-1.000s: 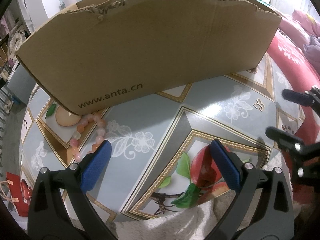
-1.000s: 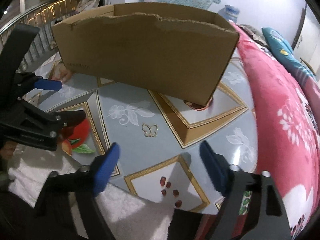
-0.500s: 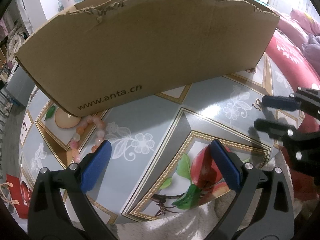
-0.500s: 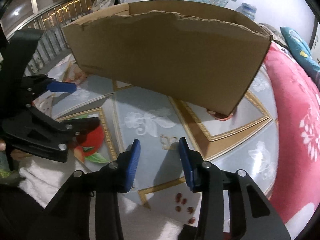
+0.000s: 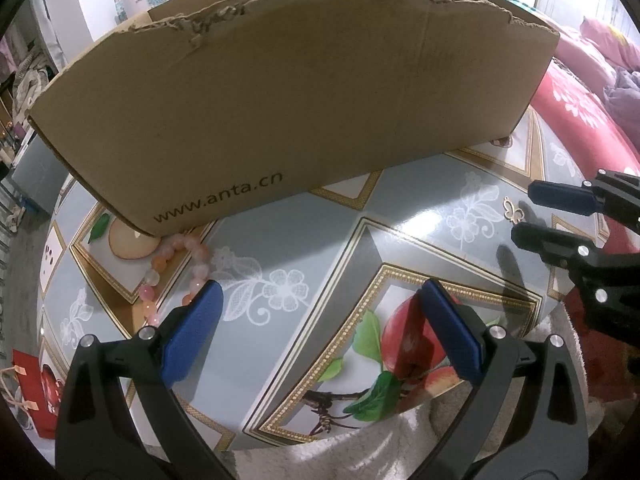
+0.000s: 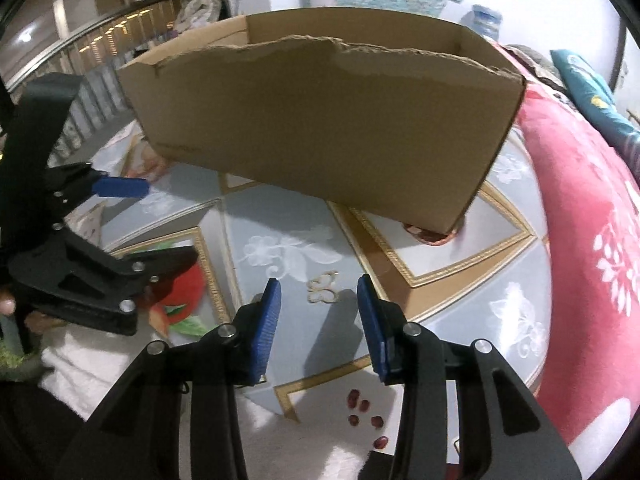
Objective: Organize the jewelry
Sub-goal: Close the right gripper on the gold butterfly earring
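Note:
A small gold butterfly-shaped piece (image 6: 323,290) lies on the patterned table just ahead of my right gripper (image 6: 318,294), whose blue jaws are partly open on either side of it, not touching. It also shows in the left wrist view (image 5: 513,210) beside the right gripper (image 5: 524,212). A pink and orange bead bracelet (image 5: 176,264) lies by the left corner of the cardboard box (image 5: 296,92), just ahead of my left gripper (image 5: 320,304), which is wide open and empty.
The open cardboard box (image 6: 320,128) fills the back of the table. A red flowered blanket (image 6: 592,240) borders the table's right side. A white towel (image 6: 80,364) hangs over the near edge. A railing runs at the far left.
My right gripper has moved forward and left to the gold butterfly piece and narrowed its jaws around it. The left gripper has stayed in place, open.

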A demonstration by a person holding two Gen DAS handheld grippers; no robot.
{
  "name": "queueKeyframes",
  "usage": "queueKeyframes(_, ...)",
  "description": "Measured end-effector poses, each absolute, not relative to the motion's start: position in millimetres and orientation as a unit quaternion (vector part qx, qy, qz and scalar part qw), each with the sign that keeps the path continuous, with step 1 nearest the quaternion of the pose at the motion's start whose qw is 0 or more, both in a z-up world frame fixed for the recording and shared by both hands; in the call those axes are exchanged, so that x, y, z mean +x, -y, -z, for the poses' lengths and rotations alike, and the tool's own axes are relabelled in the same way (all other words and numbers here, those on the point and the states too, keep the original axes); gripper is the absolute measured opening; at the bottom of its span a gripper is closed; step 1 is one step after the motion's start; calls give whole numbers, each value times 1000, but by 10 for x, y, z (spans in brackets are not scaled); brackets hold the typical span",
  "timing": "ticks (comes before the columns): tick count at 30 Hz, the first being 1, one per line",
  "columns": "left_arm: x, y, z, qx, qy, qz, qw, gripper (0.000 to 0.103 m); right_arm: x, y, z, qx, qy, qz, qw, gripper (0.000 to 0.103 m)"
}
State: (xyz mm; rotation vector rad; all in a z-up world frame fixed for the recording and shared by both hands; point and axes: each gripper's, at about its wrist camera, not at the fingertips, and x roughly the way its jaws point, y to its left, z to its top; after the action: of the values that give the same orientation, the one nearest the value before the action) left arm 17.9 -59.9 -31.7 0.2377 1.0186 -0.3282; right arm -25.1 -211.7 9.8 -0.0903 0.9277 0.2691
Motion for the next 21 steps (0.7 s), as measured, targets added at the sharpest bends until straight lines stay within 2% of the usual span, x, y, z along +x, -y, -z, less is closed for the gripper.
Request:
queueKeyframes(15, 207, 615, 327, 113, -484, 156, 854, 96, -272, 2029, -19, -53, -435, -114, 891, 23)
queueKeyframes(18, 206, 615, 326, 113, -484, 156, 854, 96, -265, 2019, -19, -55, -436, -121, 890, 15)
queueKeyframes(21, 213, 618, 327, 113, -483, 156, 854, 96, -259, 2031, -25, -53, -436, -124, 890, 13)
